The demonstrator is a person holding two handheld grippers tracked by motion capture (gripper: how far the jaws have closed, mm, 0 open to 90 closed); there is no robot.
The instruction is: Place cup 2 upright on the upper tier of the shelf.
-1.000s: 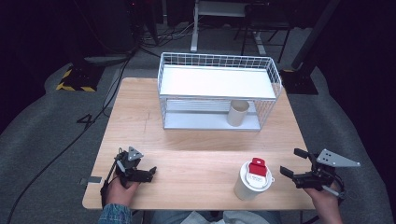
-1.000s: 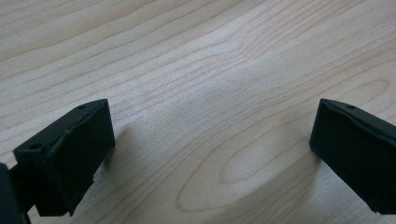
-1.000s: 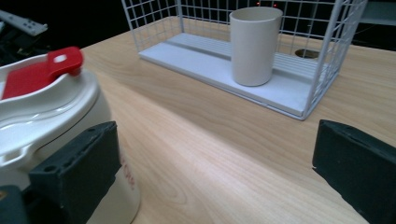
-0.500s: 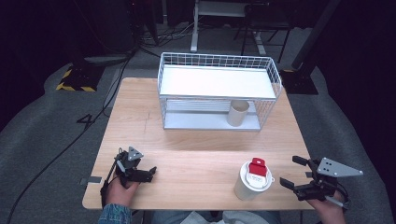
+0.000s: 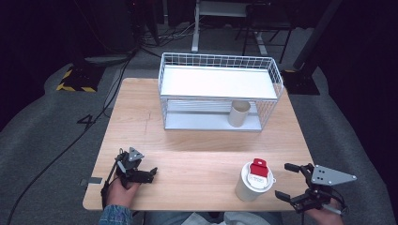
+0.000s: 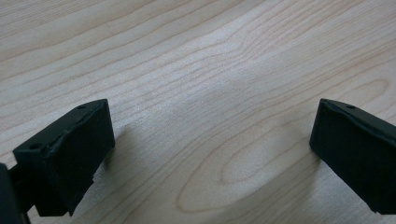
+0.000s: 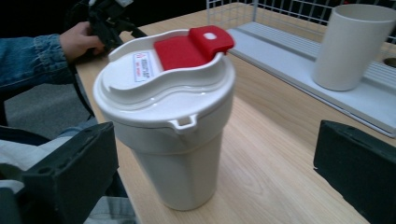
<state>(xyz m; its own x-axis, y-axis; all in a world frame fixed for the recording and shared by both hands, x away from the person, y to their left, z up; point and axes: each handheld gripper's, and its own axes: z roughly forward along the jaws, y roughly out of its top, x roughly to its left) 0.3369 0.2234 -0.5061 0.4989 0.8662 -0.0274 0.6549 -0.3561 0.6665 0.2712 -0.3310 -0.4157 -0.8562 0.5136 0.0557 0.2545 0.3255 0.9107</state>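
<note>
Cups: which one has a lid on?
The white tumbler near the right gripper has a white lid with a red flap. The beige cup in the wire rack is open-topped.

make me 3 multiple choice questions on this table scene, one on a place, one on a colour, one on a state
1. Where does the plain open cup stand?
A. on the lower shelf of the wire rack
B. on the rack's top shelf
C. at the table's near edge

2. What colour is the flap on the lidded cup?
A. blue
B. red
C. green

3. How does the right gripper stand?
A. shut on the lidded cup
B. shut on nothing
C. open, beside the lidded cup and apart from it

Answers: 1 A, the high view shows it under the top shelf, at the right. 2 B, the right gripper view shows a red flap on the white lid. 3 C, its jaws are spread wide with a gap to the cup.
</note>
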